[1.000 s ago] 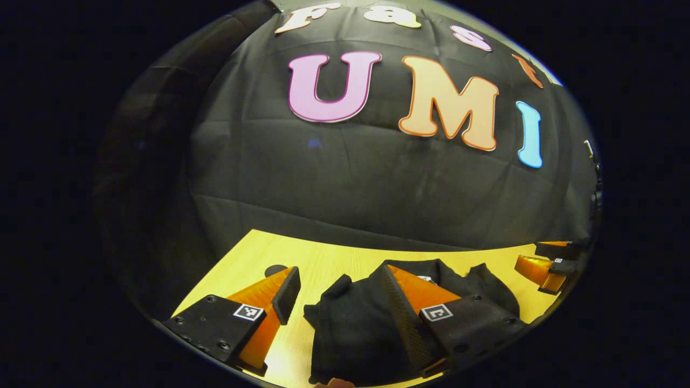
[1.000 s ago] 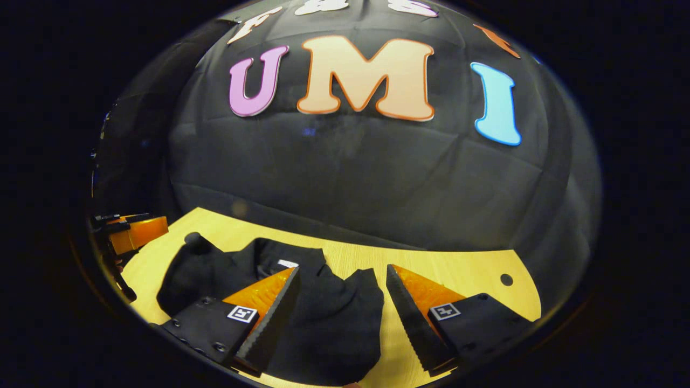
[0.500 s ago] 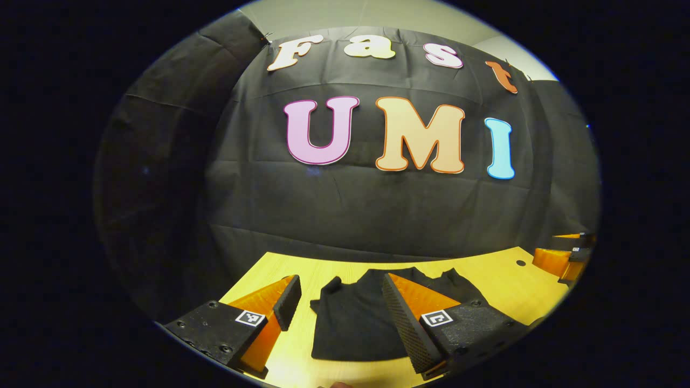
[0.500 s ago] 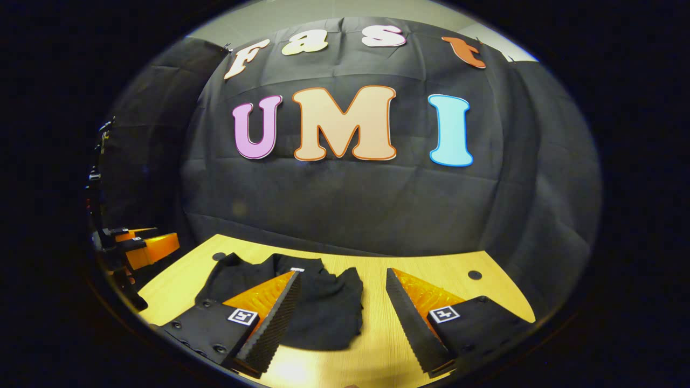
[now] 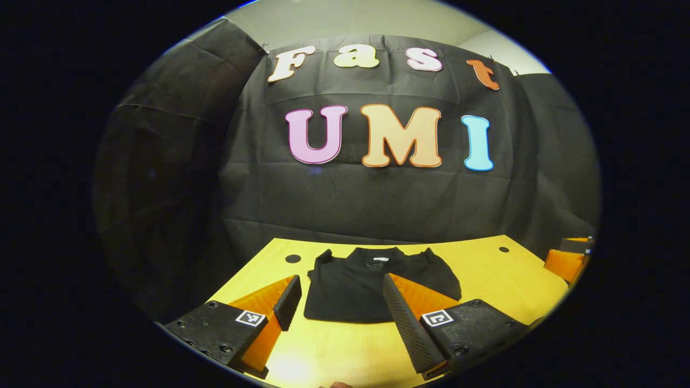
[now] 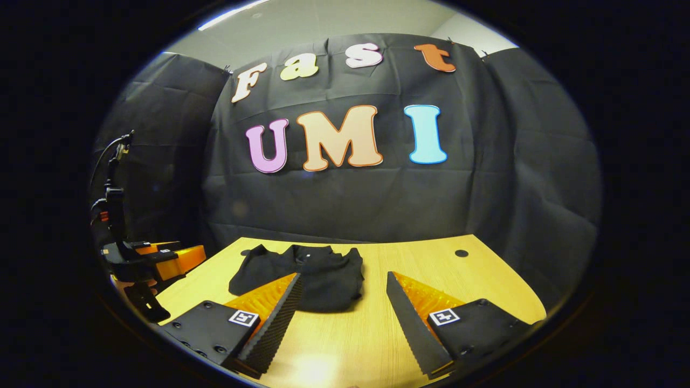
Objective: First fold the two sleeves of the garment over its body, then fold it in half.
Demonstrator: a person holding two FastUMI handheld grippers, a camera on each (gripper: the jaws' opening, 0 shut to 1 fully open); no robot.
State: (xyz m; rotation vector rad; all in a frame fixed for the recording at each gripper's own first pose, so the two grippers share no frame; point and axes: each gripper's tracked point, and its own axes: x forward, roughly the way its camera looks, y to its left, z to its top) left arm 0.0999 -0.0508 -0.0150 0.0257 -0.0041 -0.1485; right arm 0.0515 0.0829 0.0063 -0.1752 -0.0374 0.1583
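A black garment (image 5: 350, 283) lies folded in a compact block on the yellow wooden table (image 5: 501, 280), collar toward the back wall. In the left gripper view my left gripper (image 5: 340, 293) is open, held back from the garment's near edge and touching nothing. The right gripper view has the same garment (image 6: 307, 275) left of centre. There my right gripper (image 6: 343, 291) is open too, pulled back over bare table with nothing between its fingers. The right gripper (image 5: 566, 261) appears at the far right of the left gripper view, the left gripper (image 6: 156, 258) at the far left of the right one.
The table top has small round holes near its back corners (image 5: 292, 258) (image 6: 461, 253). Black cloth walls close the booth behind and at both sides. A dark stand with a cable (image 6: 110, 183) rises at the left of the right gripper view.
Both grippers, open throughout, have drawn back and up from the garment. It now looks smaller and farther off, lying flat and folded on the table.
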